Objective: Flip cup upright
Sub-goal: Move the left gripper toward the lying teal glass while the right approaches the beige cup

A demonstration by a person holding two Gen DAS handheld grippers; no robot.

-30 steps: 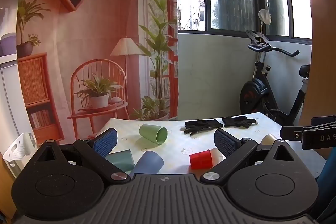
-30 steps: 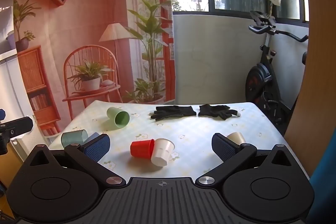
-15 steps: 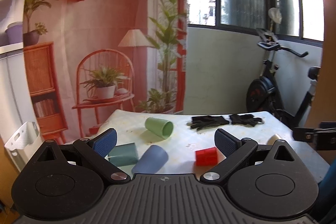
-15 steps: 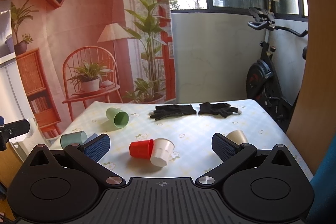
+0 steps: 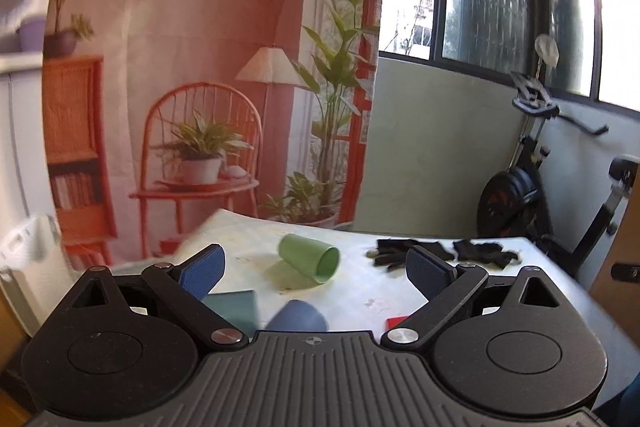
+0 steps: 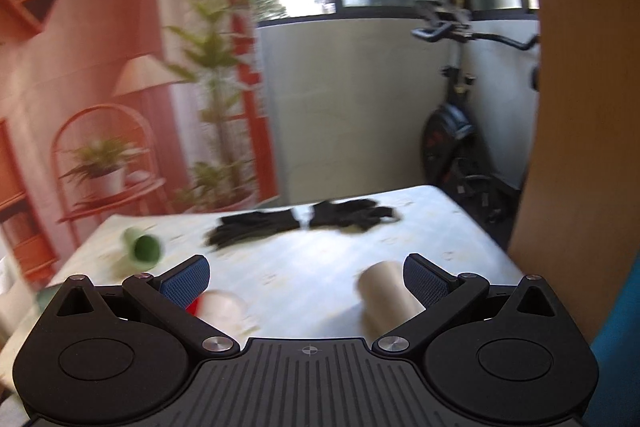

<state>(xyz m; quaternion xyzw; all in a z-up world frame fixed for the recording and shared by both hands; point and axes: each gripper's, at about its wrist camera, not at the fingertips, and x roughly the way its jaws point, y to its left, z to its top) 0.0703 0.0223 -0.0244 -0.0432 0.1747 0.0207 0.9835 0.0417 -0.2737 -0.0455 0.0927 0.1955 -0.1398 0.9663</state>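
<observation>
Hovering over the surface [image 6: 304,283], both grippers spread wide, nothing held.
Right gripper [image 6: 306,277]: beige cup [image 6: 384,293] on its side just beside right fingertip. Left gripper [image 5: 316,269]: green cup [image 5: 309,263] lying ahead.

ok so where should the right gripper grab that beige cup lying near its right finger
Probably across the side wall of the beige cup, near the middle of its body. It lies on its side on the table, so the round wall faces up. The right gripper is open and wide enough to straddle it, coming down from above with one finger on each side. The view is blurred, so the rim direction is unclear.
</observation>
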